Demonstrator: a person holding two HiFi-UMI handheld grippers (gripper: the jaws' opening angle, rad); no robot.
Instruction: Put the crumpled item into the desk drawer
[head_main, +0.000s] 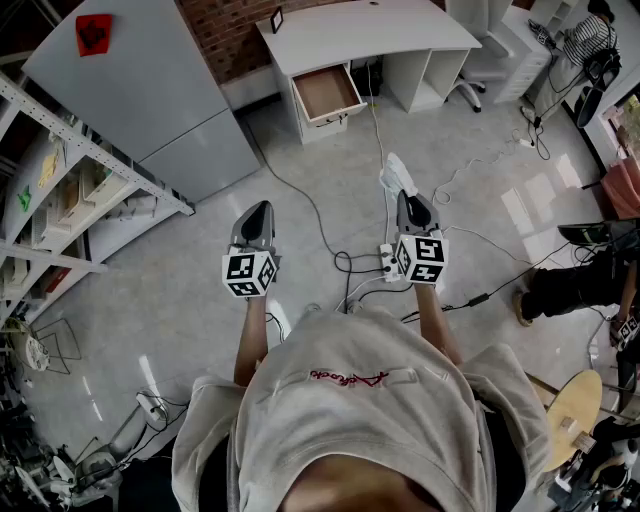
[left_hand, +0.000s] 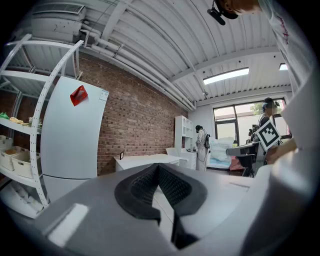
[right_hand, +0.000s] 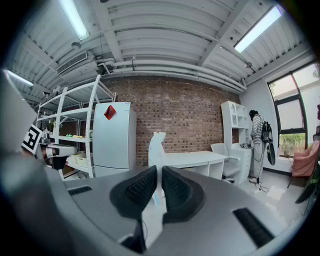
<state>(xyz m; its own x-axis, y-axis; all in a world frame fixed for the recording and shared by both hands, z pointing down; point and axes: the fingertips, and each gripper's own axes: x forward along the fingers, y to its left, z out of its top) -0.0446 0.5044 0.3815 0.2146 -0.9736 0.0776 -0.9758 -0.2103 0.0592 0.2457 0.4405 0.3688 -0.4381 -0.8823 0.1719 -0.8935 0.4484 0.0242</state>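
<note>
Seen from above, a person in a pale sweatshirt stands on a grey floor strewn with cables, both forearms stretched forward and side by side, each hand carrying a gripper that points towards the white desk against the brick wall. The right gripper reaches slightly farther ahead than the left gripper. In the right gripper view, the two dark pads are clenched on the crumpled item, a white, paper-like piece pinched low between them, its upper end poking up past the jaw tips. In the head view, the same white piece juts out beyond the front of that claw, clear of the floor. The left gripper view shows its pads closed together at the tips with nothing between them. The desk drawer stands pulled open, its brown bottom bare, well apart from the held piece, ahead and a little to the left of it across the floor. A pale grey fridge stands left of the desk.
</note>
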